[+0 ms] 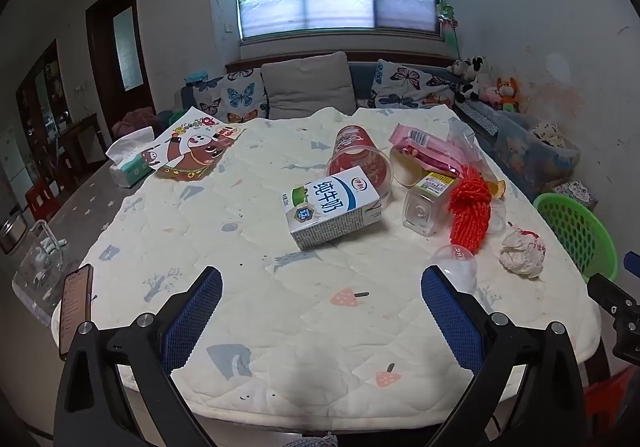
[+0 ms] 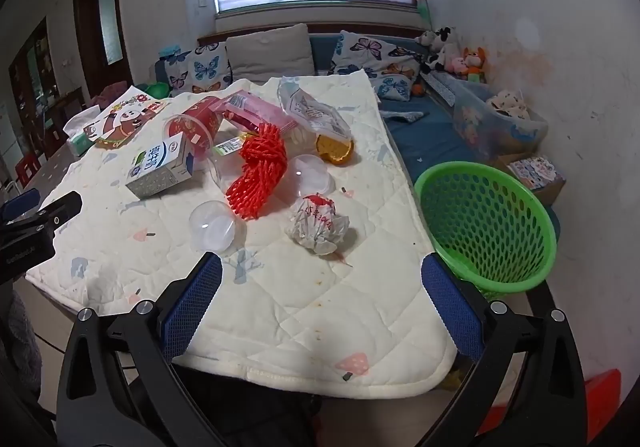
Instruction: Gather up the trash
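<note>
Trash lies on a table under a white quilted cloth (image 1: 304, 311): a milk carton (image 1: 332, 209) (image 2: 160, 165), a red plastic cup (image 1: 358, 163), a pink wrapper (image 1: 426, 151), a clear bottle (image 1: 424, 205), red foam netting (image 1: 470, 207) (image 2: 258, 173), clear plastic domes (image 2: 212, 227) and a crumpled paper ball (image 1: 522, 253) (image 2: 318, 225). A green mesh basket (image 2: 492, 221) (image 1: 576, 231) stands at the table's right edge. My left gripper (image 1: 322, 287) is open and empty near the front edge. My right gripper (image 2: 322, 275) is open and empty, short of the paper ball.
A phone (image 1: 76, 307) lies at the front left corner beside a glass mug (image 1: 40, 267). A tissue pack (image 1: 128, 161) and a cartoon picture (image 1: 192, 149) sit at the far left. A sofa with cushions (image 1: 308, 87) is behind. An orange peel (image 2: 334, 151) lies among the trash.
</note>
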A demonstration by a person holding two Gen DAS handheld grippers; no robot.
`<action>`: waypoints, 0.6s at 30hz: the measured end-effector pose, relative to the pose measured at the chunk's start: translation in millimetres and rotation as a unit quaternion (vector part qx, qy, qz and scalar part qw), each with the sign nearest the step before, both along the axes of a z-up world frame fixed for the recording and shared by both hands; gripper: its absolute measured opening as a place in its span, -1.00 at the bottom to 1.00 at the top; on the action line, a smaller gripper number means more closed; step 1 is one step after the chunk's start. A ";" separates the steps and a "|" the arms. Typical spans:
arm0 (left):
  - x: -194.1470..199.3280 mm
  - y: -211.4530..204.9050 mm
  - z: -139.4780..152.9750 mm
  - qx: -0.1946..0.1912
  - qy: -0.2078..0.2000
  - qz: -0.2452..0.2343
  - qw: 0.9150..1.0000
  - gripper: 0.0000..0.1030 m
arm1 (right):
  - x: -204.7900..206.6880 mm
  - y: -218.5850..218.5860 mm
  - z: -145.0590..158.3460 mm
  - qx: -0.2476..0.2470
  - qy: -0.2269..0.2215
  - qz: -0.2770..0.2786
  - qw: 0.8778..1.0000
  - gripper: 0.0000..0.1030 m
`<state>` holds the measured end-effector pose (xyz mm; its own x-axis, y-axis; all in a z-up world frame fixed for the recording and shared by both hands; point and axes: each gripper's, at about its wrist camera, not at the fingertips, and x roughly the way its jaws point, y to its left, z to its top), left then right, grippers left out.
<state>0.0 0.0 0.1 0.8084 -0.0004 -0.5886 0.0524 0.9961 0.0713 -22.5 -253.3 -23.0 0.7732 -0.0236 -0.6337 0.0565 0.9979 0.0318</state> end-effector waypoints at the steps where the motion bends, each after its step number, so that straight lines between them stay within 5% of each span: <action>1: -0.1 -0.1 0.0 0.000 0.000 -0.001 1.000 0.88 | 0.2 -0.5 0.0 0.001 0.000 -0.001 1.000 0.91; 18: -0.9 0.4 -0.1 -0.002 -0.001 -0.001 1.000 0.88 | -1.9 0.3 0.3 -0.005 -0.003 0.001 1.000 0.91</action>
<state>-0.9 0.3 0.0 0.8102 -0.0053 -0.5862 0.0552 0.9962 0.0672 -24.4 -253.0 -22.7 0.7767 -0.0285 -0.6292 0.0547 0.9983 0.0223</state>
